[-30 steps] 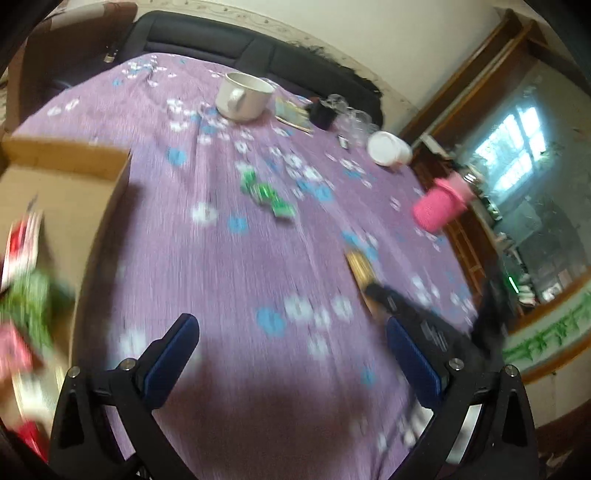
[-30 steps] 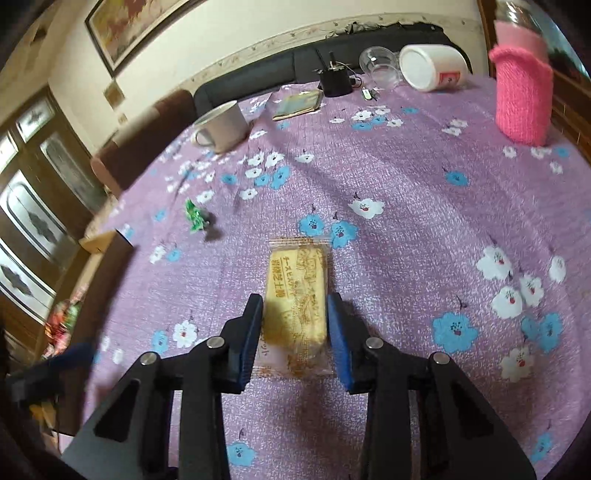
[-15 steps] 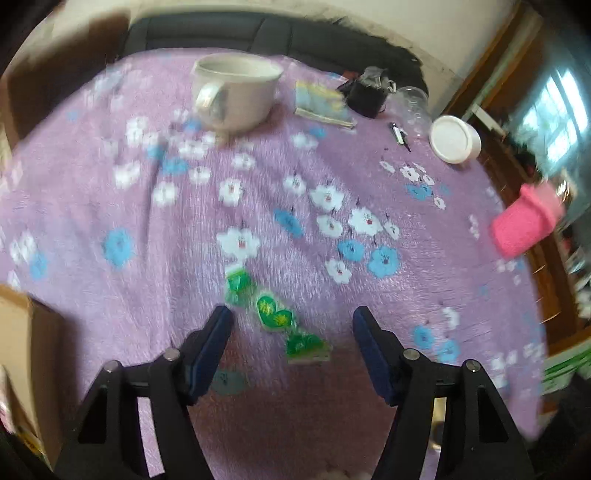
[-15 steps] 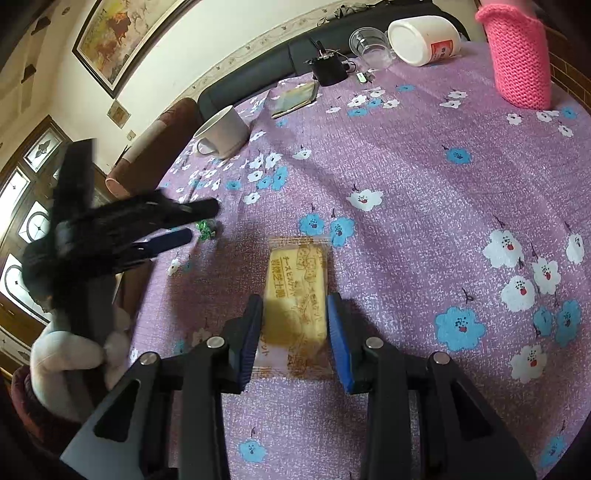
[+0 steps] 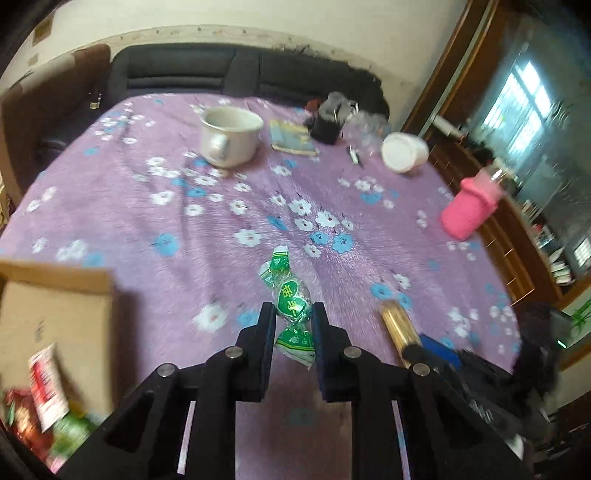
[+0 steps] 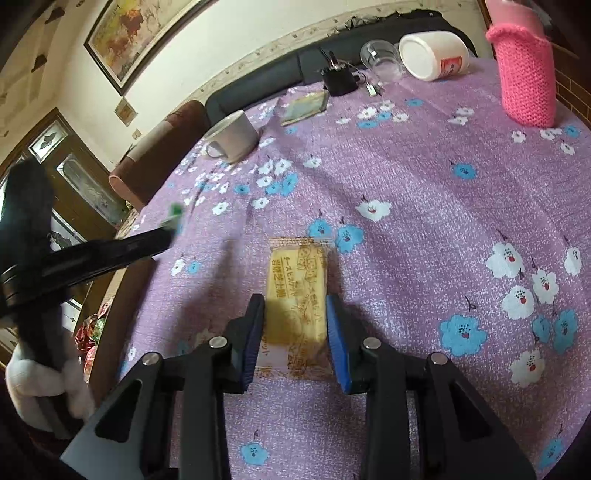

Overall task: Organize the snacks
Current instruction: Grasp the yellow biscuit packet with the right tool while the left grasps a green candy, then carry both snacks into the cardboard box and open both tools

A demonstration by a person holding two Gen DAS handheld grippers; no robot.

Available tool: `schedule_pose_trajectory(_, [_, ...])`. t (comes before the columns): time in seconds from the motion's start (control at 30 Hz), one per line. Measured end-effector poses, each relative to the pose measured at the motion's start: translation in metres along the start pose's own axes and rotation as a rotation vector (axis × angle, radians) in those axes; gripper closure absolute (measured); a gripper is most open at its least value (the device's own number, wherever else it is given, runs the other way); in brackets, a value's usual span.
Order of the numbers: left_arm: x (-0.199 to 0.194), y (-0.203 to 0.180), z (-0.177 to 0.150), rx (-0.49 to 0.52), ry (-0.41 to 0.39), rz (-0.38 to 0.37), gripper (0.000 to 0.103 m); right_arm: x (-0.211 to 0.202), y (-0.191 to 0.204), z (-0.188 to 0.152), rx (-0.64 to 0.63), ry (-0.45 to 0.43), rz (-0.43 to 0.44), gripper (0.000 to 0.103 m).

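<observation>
Two claws clamped: left claw (image 5: pixel 293 319) on green candy strip (image 5: pixel 290 301), right claw (image 6: pixel 295 314) on yellow biscuit packet (image 6: pixel 297 291).

Home living room. Surface under purple floral cloth (image 6: pixel 424 192). Dark sofa (image 5: pixel 192 70) against cream wall behind it, brown armchair (image 6: pixel 159 155) beside. Framed painting (image 6: pixel 144 33) on wall. Wooden doors with patterned glass (image 6: pixel 85 184) at side, window (image 5: pixel 517 99) opposite. Household clutter on surface: white mug (image 5: pixel 229 136), booklet (image 5: pixel 291 136), white jar (image 6: pixel 436 55) on side, pink knit-sleeved bottle (image 6: pixel 524 81).
</observation>
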State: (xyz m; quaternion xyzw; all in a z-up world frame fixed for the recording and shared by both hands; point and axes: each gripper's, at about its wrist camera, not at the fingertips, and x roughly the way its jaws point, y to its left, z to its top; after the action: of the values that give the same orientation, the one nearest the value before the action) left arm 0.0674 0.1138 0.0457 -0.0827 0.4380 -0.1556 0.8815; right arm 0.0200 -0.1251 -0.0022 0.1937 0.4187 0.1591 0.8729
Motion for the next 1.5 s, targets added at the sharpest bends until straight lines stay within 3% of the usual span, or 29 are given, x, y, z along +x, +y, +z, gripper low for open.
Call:
schedule_pose_trajectory(0.13, [-0.045,0.035,-0.017,-0.060,-0.044,-0.009,0.085,-0.006,0.010,-0.005,-0.036,-0.026,0.010,0.068])
schedule_pose_trajectory(0.33, [-0.090,0.109,-0.033,-0.152,-0.077,0.074,0.085,-0.013,0.054,-0.011,-0.114,-0.016,0.025,0.068])
schedule_pose_trajectory(0.63, [-0.085,0.187,-0.044,-0.291,-0.056,0.091,0.084,0.027,0.192,-0.016,-0.296,0.132,0.171,0.067])
schedule_pose_trajectory(0.8, [-0.079,0.219,-0.047,-0.393,-0.037,0.073,0.082,0.068,0.253,-0.019,-0.385,0.189,0.162,0.067])
schedule_pose_trajectory(0.87, [-0.082,0.224,-0.048,-0.416,-0.049,0.057,0.071,0.085,0.269,-0.019,-0.407,0.205,0.146,0.067])
schedule_pose_trajectory(0.93, [-0.086,0.226,-0.050,-0.423,-0.065,0.038,0.050,0.101,0.280,-0.020,-0.441,0.210,0.110,0.067])
schedule_pose_trajectory(1.0, [-0.092,0.224,-0.053,-0.424,-0.089,0.034,0.043,0.114,0.286,-0.020,-0.463,0.209,0.072,0.067])
schedule_pose_trajectory(1.13, [-0.102,0.220,-0.061,-0.431,-0.118,0.027,0.040,0.120,0.284,-0.018,-0.456,0.190,0.050,0.061])
schedule_pose_trajectory(1.27, [-0.118,0.205,-0.069,-0.405,-0.170,0.039,0.039,0.097,0.282,-0.016,-0.464,0.125,0.054,0.058])
schedule_pose_trajectory(1.33, [-0.129,0.191,-0.072,-0.372,-0.213,0.060,0.039,0.074,0.274,-0.018,-0.456,0.085,0.064,0.049])
schedule_pose_trajectory(1.43, [-0.149,0.161,-0.078,-0.300,-0.308,0.152,0.039,0.044,0.257,-0.025,-0.416,0.037,0.083,0.043])
schedule_pose_trajectory(1.5, [-0.171,0.125,-0.085,-0.210,-0.418,0.294,0.035,0.025,0.243,-0.032,-0.380,0.018,0.094,0.043])
